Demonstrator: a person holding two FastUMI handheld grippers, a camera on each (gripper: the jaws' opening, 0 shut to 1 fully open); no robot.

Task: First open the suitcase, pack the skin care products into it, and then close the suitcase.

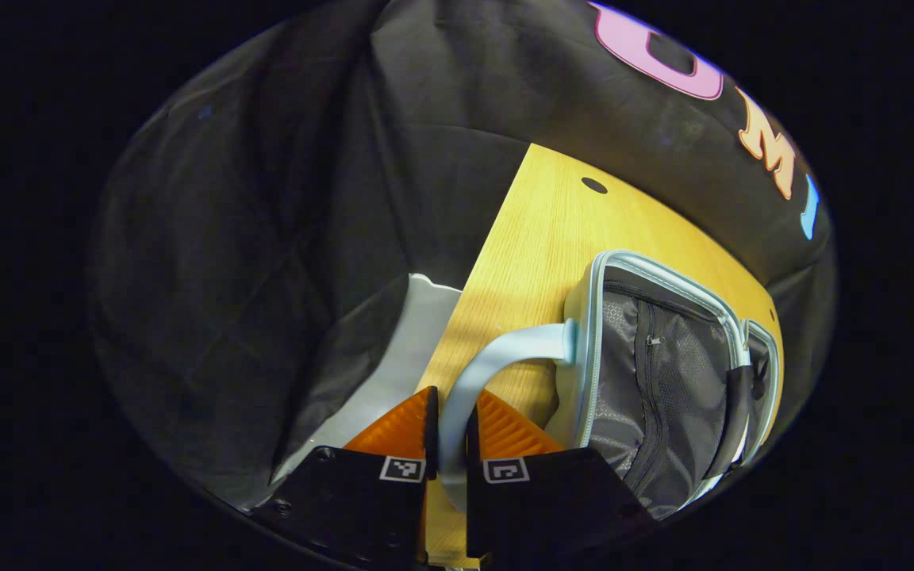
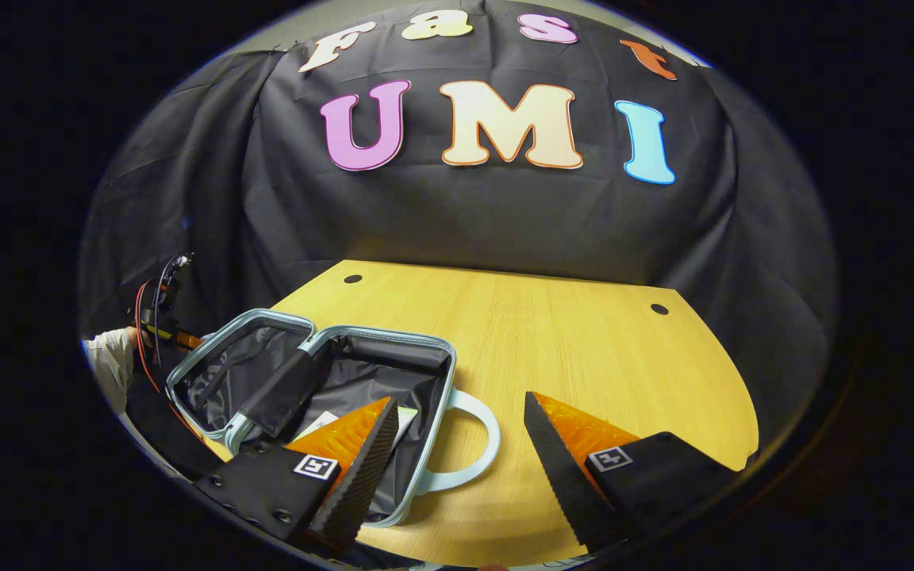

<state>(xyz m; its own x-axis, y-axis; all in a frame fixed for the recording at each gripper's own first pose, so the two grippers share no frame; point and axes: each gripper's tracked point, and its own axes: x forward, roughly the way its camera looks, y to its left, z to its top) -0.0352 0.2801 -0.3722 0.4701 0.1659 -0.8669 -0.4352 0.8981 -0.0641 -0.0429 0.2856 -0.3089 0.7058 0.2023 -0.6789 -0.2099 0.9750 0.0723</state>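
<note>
The pale-blue suitcase [image 1: 584, 317] lies open on the wooden table [image 1: 536, 230], showing its grey mesh lining and a zip pocket. My left gripper [image 1: 451, 400] is shut on the suitcase's curved pale-blue handle [image 1: 505, 349], with both fingers pressed against the loop. In the right gripper view the suitcase [image 2: 425, 349] lies with both halves spread, dark lining inside and a black strap [image 2: 282, 392] across the hinge. A pale flat item [image 2: 405, 418] peeks out inside the nearer half. My right gripper [image 2: 458, 398] hangs open above that half's handle [image 2: 481, 444], holding nothing.
A person's white sleeve [image 2: 108, 357] and some cables [image 2: 157, 305] are at the suitcase's far left. The table [image 2: 584, 341] has two small round holes near its back edge. Black cloth hangs behind and beside the table, and a white surface [image 1: 417, 349] lies below the table's edge.
</note>
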